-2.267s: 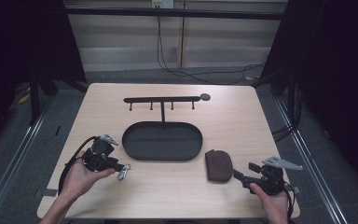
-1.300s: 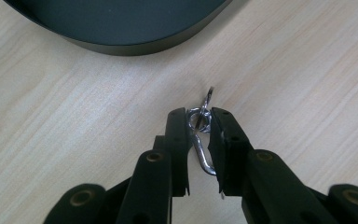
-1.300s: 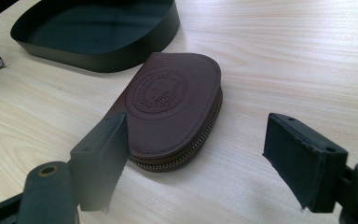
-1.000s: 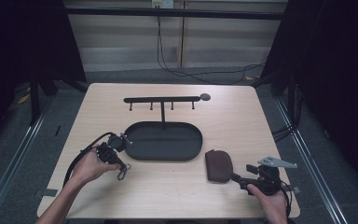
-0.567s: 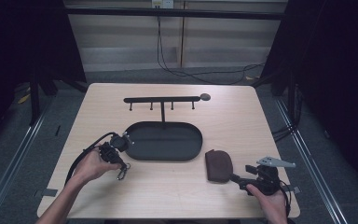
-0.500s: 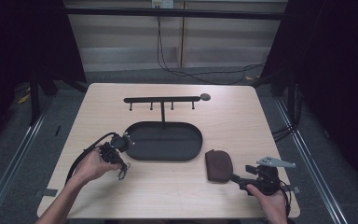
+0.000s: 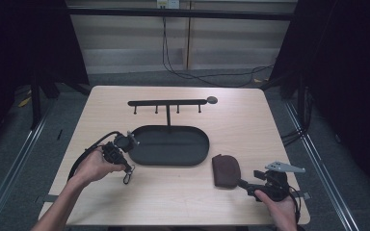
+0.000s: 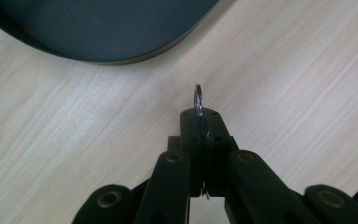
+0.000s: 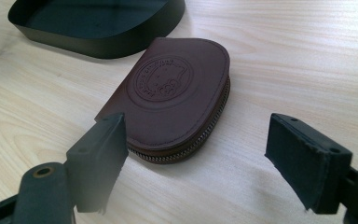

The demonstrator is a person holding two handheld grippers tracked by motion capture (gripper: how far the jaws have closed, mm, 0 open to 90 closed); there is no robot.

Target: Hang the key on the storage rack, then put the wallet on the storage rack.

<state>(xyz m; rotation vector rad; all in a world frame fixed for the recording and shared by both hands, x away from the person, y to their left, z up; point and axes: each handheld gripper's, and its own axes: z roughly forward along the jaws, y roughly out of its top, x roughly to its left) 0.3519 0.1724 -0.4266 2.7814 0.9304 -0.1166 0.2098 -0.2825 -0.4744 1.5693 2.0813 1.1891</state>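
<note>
Nearest, at the table's front right, the right gripper [image 7: 244, 183] lies low in the person's hand with its jaws spread wide apart; the right gripper view shows two matte black pads with nothing between them, aimed at a brown coin pouch [image 9: 170, 98] just ahead. The pouch is smooth leather, flat-bottomed with a rounded top, edged by a metal zip, and stamped with a round emblem; a ring of letters runs around the emblem but is too small to read. It lies flat on the pale wood-grain table [image 7: 236, 125], just beside the near right end of the tray.

Further left, the left gripper [image 8: 200, 122] has its jaws pressed together on a thin metal key ring [image 8: 197, 99], which stands edge-on above the tips, over the wood close to the tray's curved wall; a metal clasp hangs below it in the high view.

Beyond both sits the oval tray [image 7: 200, 155], dark matte metal with a low rim. Behind it stands a black hook rack [image 7: 167, 102], a slim bar with four short pegs and a round disc at its right end.
</note>
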